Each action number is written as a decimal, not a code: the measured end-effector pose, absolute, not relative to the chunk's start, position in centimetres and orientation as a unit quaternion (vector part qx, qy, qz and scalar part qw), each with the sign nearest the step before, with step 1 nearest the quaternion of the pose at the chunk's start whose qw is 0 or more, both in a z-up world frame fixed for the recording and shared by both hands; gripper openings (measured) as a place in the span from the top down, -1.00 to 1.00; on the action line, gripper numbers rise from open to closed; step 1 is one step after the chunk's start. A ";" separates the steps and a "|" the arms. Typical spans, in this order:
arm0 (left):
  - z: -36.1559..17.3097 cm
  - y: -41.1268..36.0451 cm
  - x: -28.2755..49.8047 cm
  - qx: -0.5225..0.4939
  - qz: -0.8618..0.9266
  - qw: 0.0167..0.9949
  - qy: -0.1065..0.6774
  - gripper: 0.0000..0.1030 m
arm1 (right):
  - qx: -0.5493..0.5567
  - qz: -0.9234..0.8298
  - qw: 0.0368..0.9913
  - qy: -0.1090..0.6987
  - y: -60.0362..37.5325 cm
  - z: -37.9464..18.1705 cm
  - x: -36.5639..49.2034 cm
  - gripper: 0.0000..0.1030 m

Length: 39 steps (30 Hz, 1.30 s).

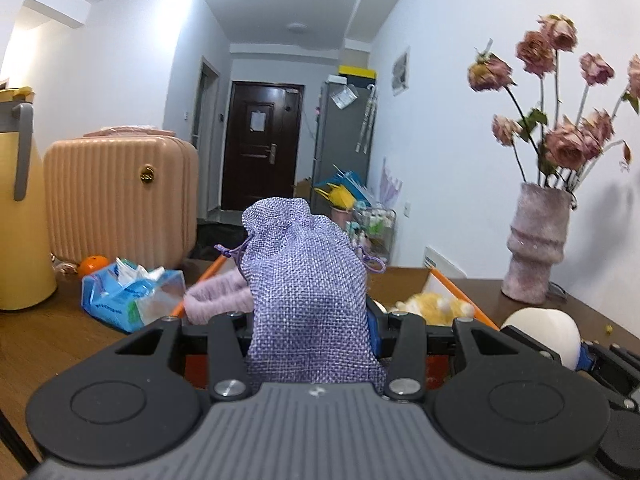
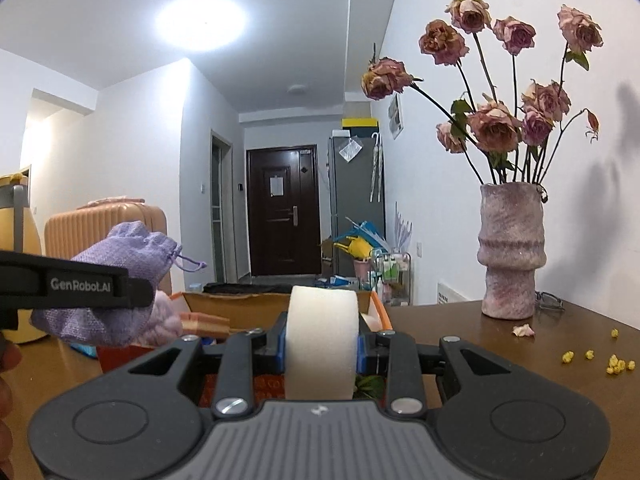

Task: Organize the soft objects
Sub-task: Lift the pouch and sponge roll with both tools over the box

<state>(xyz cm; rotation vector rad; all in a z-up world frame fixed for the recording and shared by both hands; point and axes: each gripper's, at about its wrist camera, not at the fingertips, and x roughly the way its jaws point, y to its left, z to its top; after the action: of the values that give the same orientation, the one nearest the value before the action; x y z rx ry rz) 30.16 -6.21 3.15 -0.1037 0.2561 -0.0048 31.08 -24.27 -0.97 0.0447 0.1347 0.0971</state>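
Note:
My left gripper is shut on a lilac woven drawstring pouch, which stands up between the jaws above a cardboard box with orange edges. In the box lie a fuzzy lilac item and a yellow plush toy. My right gripper is shut on a white foam roll, held upright above the same box. The right wrist view shows the pouch and the left gripper's black finger at the left. The left wrist view shows the white roll at the lower right.
A brown table carries a pink vase of dried roses at the right, with yellow bits and a petal nearby. At the left stand a peach suitcase, a yellow jug, a blue tissue pack and an orange.

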 end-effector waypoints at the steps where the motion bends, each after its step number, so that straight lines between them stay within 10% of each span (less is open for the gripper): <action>1: 3.3 -6.0 30.4 -0.055 0.000 0.991 0.125 0.14 | 0.022 0.048 0.997 0.064 -24.0 -0.9 31.3 0.43; 39: 3.2 -3.2 40.5 -0.077 0.025 0.991 0.107 0.14 | 0.010 0.077 0.996 0.038 -19.2 -0.9 41.1 0.44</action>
<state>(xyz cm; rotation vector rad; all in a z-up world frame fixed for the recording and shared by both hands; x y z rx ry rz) 40.49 -3.23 3.18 -0.1541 0.2139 0.0501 41.09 -19.25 -0.92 0.0209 0.0765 0.1533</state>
